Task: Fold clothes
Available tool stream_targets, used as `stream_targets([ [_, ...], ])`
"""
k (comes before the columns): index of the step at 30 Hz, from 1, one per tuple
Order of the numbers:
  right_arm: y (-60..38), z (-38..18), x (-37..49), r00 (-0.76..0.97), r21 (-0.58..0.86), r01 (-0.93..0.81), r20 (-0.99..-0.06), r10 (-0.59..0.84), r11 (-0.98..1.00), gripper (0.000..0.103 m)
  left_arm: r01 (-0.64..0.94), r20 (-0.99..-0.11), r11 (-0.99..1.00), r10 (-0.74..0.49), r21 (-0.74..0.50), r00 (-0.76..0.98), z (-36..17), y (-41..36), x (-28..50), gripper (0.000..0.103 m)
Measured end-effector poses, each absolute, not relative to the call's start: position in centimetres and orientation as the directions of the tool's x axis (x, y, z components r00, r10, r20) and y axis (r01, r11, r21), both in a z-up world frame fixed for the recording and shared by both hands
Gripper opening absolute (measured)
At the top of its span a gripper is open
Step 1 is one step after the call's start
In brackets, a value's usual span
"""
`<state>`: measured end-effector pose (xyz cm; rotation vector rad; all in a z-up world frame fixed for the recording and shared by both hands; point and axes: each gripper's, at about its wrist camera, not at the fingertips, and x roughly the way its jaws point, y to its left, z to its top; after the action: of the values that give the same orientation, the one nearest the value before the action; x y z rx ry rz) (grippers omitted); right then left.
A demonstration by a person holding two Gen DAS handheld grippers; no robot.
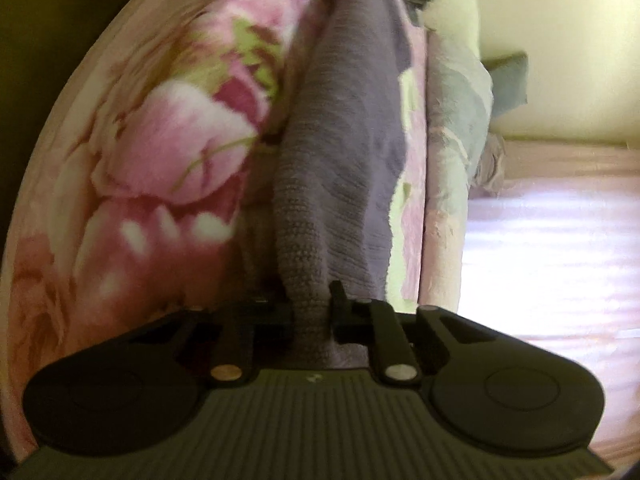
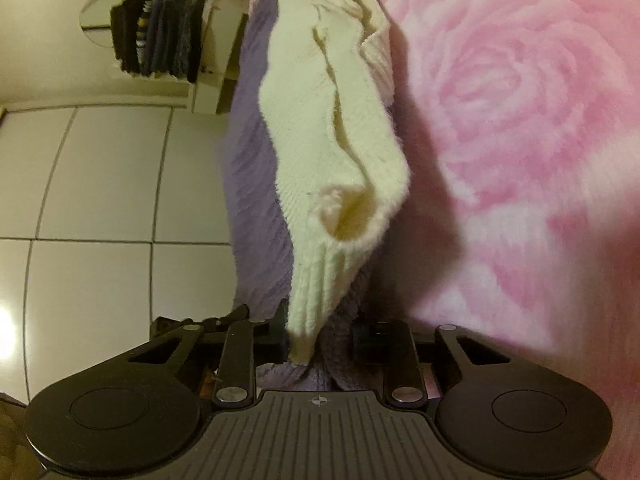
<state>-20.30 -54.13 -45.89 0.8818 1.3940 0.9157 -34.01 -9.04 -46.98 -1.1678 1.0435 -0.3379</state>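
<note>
A knitted garment, lavender with a cream ribbed part, is held stretched between both grippers. My left gripper is shut on the lavender knit, which runs forward from its jaws. My right gripper is shut on the cream ribbed edge and the lavender layer beside it. The garment hangs beside a pink floral blanket, which also shows in the left wrist view.
A white tiled floor lies left of the blanket in the right wrist view. A stack of dark folded clothes sits on a white shelf beyond. In the left wrist view a grey-green cloth lies at the blanket's edge, with bright sheets to the right.
</note>
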Motion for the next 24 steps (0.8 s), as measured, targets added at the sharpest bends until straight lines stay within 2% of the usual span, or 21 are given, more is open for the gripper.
stream_targets([
  [4, -54.6, -44.1, -21.9, 0.021, 0.935, -0.002, -0.355, 0.935, 0.355, 0.023, -0.226, -0.452, 0.394, -0.721, -0.891, 0.525, -44.9, -8.4, -35.0, 0.010],
  [8, -54.2, -42.9, -25.4, 0.013, 0.942, 0.025, -0.335, 0.942, 0.334, 0.023, -0.225, -0.455, 0.396, -0.750, -0.890, 0.481, -43.2, -7.1, -37.8, 0.010],
  [14, -55.0, -42.5, -36.2, 0.041, 0.929, 0.238, -0.302, 0.952, 0.284, 0.023, -0.349, -0.506, 0.389, -0.782, -0.852, 0.364, -42.1, -4.9, -44.6, 0.010],
  [18, -56.0, -43.0, -42.3, 0.054, 0.875, 0.399, -0.319, 0.946, 0.273, 0.023, -0.447, -0.546, 0.388, -0.781, -0.806, 0.304, -41.7, -3.8, -48.3, 0.010],
  [21, -56.5, -42.6, -43.8, 0.074, 0.848, 0.461, -0.328, 0.942, 0.259, 0.023, -0.504, -0.548, 0.357, -0.780, -0.786, 0.303, -41.1, -2.9, -48.9, 0.010],
  [24, -56.8, -40.7, -42.6, 0.114, 0.858, 0.455, -0.320, 0.940, 0.237, 0.023, -0.500, -0.503, 0.299, -0.792, -0.813, 0.345, -39.8, -2.6, -47.5, 0.010],
])
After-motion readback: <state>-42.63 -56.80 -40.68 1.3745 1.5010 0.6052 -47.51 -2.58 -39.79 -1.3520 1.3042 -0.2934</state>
